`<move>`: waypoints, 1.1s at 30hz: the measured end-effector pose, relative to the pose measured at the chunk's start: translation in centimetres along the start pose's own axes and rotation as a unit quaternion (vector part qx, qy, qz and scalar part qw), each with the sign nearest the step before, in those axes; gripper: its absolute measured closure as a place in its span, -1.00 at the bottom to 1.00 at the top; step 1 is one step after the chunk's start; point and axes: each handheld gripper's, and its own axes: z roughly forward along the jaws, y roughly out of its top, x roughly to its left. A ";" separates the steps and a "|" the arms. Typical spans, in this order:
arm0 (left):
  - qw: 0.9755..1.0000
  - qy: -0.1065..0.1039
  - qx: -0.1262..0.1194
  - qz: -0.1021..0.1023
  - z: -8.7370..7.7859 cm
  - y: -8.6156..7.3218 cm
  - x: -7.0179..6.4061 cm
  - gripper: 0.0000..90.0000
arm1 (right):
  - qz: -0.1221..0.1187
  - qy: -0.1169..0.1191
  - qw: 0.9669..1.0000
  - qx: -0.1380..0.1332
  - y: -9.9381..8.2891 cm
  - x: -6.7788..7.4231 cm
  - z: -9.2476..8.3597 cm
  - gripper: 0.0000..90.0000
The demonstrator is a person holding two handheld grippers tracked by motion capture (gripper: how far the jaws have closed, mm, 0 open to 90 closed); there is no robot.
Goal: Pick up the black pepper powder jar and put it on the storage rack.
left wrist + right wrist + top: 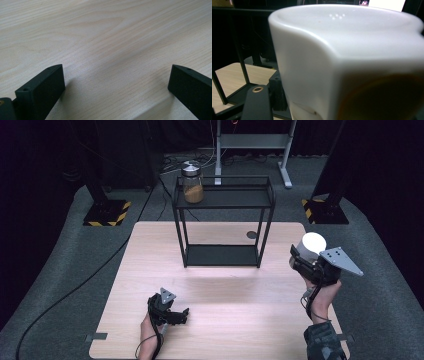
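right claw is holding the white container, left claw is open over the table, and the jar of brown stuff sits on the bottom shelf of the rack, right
Not quite: the jar sits on the top shelf of the rack, at its left end, as the high view shows. The rest stands: the right claw holds the white container, and the left claw is open over the table.

A white container (314, 243), black shelf rack (223, 206), pale wood-grain table (220, 320), and amber-filled silver-lidded jar (192, 182).
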 end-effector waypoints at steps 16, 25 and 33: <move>1.000 0.000 -0.001 0.002 0.0 0.0 -0.1 -1.00 | -0.024 0.004 1.000 -0.020 3.5 0.2 0.2 -0.34; 1.000 0.002 -0.002 0.004 0.0 -0.1 -0.2 -1.00 | -0.036 0.006 0.999 -0.031 5.7 0.2 0.3 -0.34; 1.000 0.004 -0.003 0.007 -0.1 -0.1 -0.3 -1.00 | -0.048 0.009 0.998 -0.045 7.4 0.5 0.3 -0.34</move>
